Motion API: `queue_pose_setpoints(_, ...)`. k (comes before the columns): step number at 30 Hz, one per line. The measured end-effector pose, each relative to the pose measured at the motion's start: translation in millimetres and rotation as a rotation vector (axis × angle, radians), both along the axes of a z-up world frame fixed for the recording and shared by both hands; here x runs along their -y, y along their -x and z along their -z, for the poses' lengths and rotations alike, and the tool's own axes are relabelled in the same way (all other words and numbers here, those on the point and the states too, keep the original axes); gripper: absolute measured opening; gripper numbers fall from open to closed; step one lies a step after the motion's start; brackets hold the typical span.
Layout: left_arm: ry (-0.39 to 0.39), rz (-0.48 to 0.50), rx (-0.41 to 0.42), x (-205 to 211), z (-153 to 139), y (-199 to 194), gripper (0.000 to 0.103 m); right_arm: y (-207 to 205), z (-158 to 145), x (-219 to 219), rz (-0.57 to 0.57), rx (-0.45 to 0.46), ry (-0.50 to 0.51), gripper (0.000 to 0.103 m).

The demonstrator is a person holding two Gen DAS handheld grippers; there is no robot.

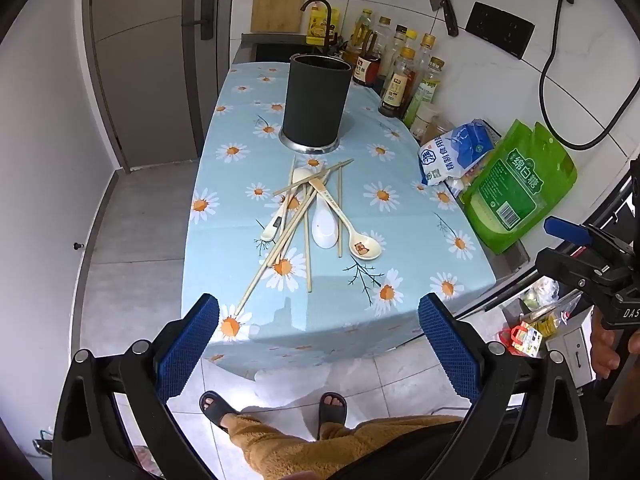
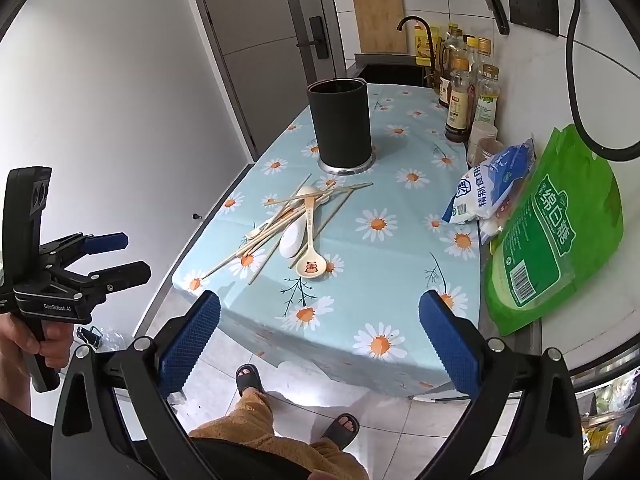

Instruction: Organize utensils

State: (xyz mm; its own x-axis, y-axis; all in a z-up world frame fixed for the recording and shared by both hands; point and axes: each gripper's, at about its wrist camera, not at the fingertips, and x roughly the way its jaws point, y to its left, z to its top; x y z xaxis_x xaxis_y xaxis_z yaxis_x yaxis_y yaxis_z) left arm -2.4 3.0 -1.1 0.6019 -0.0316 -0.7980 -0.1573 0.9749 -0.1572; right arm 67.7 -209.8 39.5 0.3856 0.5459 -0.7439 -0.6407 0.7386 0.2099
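A heap of wooden chopsticks and ceramic spoons lies mid-counter on the daisy-print cloth. A cream spoon with a bear picture and a white spoon are among them. Behind the heap stands a dark cylindrical holder on a metal base. My left gripper hovers open before the counter's near edge. My right gripper is open too, nothing between its fingers, off the near edge.
Sauce and oil bottles line the right wall. A blue-white salt bag and a green sugar bag lie at the right edge. A sink, tap and cutting board are at the back. The person's sandalled feet stand below.
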Motion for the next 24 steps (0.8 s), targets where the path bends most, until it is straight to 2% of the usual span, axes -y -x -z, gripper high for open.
queue_pose_setpoints(24,0.011,-0.006,0.0,-2.3,1.4,-2.8,0.096,-2.3,4.1,-5.1,-0.007,-0.021,0.011,0.099)
